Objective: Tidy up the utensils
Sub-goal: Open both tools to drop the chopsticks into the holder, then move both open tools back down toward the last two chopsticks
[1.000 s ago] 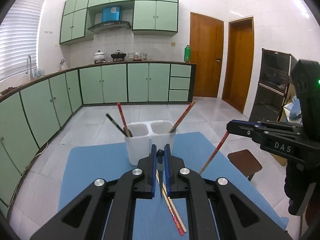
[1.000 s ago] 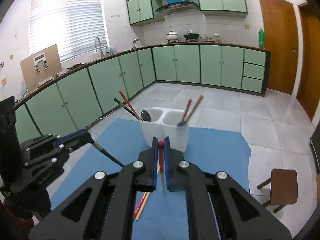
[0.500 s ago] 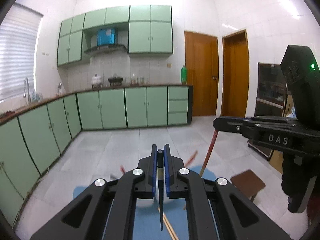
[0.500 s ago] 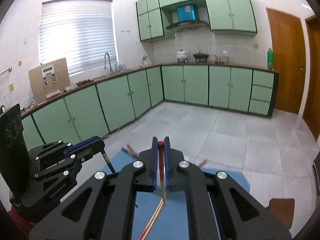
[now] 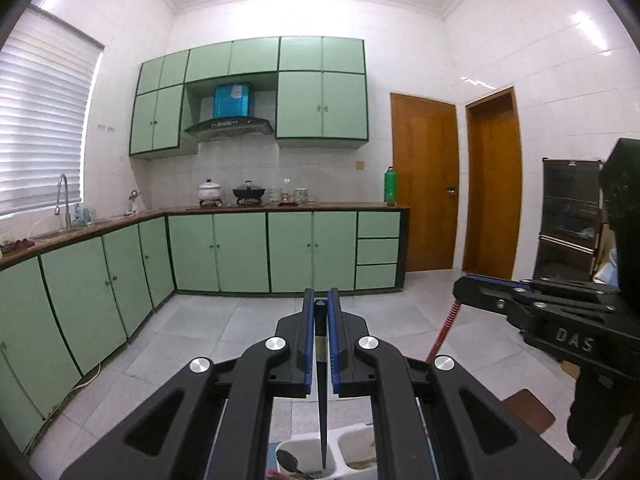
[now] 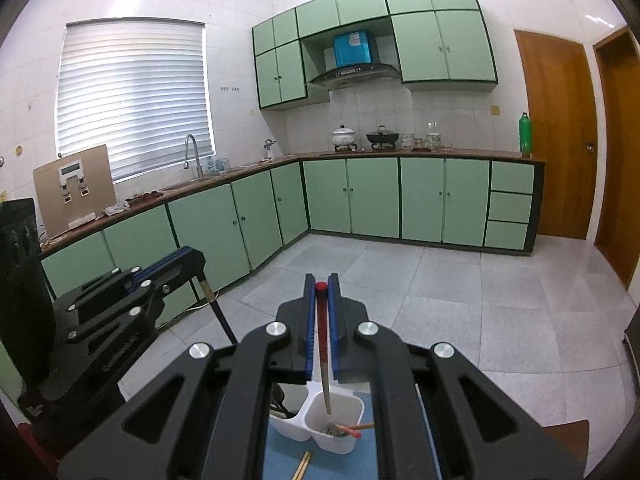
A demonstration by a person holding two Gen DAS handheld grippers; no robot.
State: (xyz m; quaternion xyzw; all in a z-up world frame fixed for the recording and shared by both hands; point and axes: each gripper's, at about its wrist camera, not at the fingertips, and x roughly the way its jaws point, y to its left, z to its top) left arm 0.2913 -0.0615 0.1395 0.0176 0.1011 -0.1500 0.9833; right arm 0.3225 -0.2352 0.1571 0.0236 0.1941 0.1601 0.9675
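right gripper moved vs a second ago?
Yes. The right gripper rose: the white holder, level with its fingertips before, now sits low between its arms, under the red chopstick.

Two wrist fisheyes, raised high, facing the kitchen's far wall.
Both share the pale green base cabinets and, close below, the white two-compartment plastic holder.

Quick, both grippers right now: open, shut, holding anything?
Left gripper: shut on a black chopstick, hanging over the white holder.
Right gripper: shut on a red-topped chopstick, tip over the holder's right cup.
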